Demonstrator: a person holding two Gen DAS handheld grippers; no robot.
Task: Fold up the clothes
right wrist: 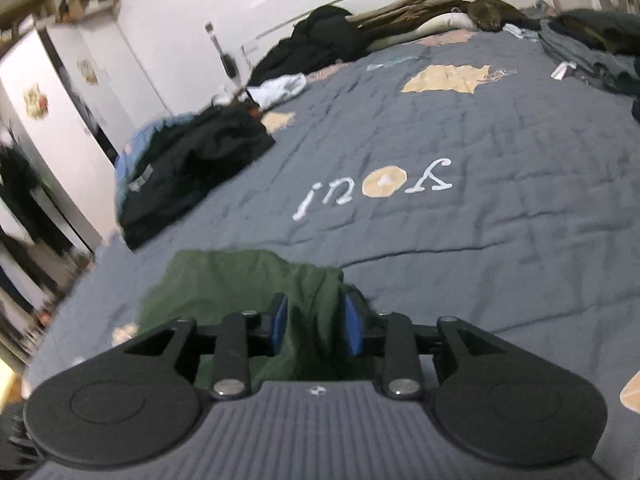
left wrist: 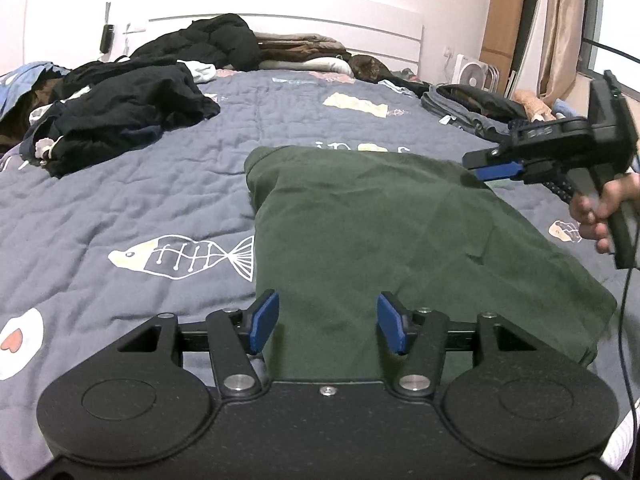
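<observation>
In the left wrist view, a dark green garment (left wrist: 400,248) is seen spread on the quilted bed cover (left wrist: 140,200), partly folded, with a sleeve or collar end doubled over at its far left corner. The left gripper (left wrist: 327,322) is held just above the garment's near edge; its jaws stand moderately wide, with the cloth below them rather than pinched. Beyond the garment's far right corner the right gripper (left wrist: 486,166) is seen from the side, carried by a hand (left wrist: 600,208), its jaws clear of the cloth. A heap of dark clothes (left wrist: 120,112) lies well to the left of the garment.

In the right wrist view, the right gripper (right wrist: 316,326) is seen with a raised fold of the green garment (right wrist: 224,284) between its jaws, which stand fairly narrow; the pads do not appear to press on it. The picture is blurred.

The step in hand is judged to be a fold of the green garment. The next move would call for an edge to be pinched and carried across, while the near edge is steadied.

The garment's near edge is hidden behind the gripper bodies in both views, and whether cloth touches the right pads cannot be made out.
</observation>
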